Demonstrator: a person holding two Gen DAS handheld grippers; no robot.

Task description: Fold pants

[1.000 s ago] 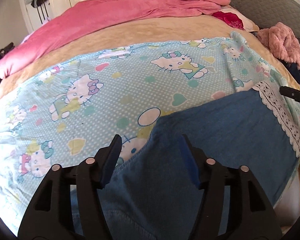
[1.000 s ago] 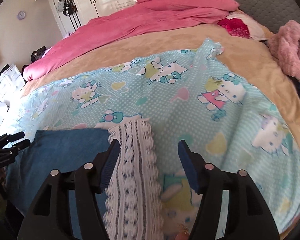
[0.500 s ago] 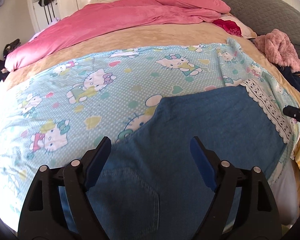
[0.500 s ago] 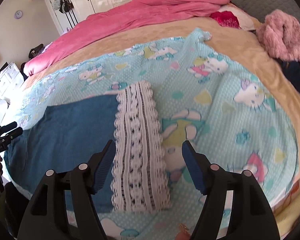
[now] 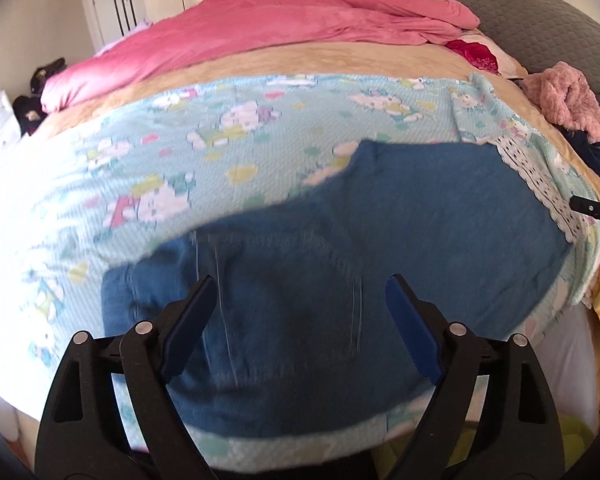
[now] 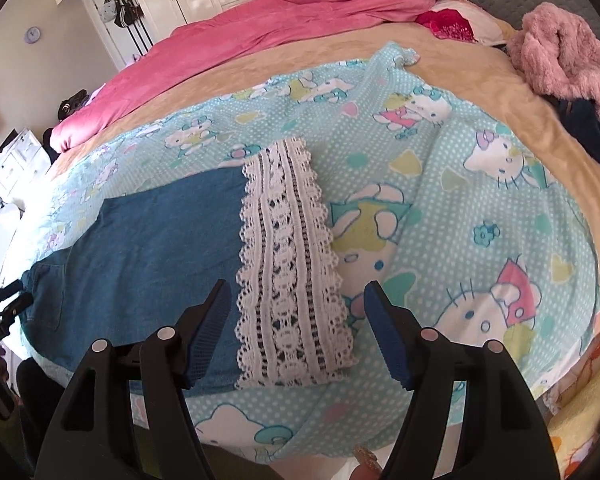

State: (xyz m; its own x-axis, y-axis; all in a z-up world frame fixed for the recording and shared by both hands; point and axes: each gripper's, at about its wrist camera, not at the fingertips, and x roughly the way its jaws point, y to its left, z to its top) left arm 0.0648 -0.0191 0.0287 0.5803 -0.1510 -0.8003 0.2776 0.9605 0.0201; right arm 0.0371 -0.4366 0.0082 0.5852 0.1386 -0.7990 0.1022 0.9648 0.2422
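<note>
Left gripper [image 5: 300, 298] fills the bottom of its own view: two black plastic arms with triangular cut-outs, each carrying two round silver rivet heads, one behind the other. Blue pads [image 5: 414, 330] line the inner faces of the fingers. Over to the right gripper [image 6: 298, 306]: same black frame, same silver rivets, and its blue pads [image 6: 210, 332] show a fine ribbed texture on the inner face.
</note>
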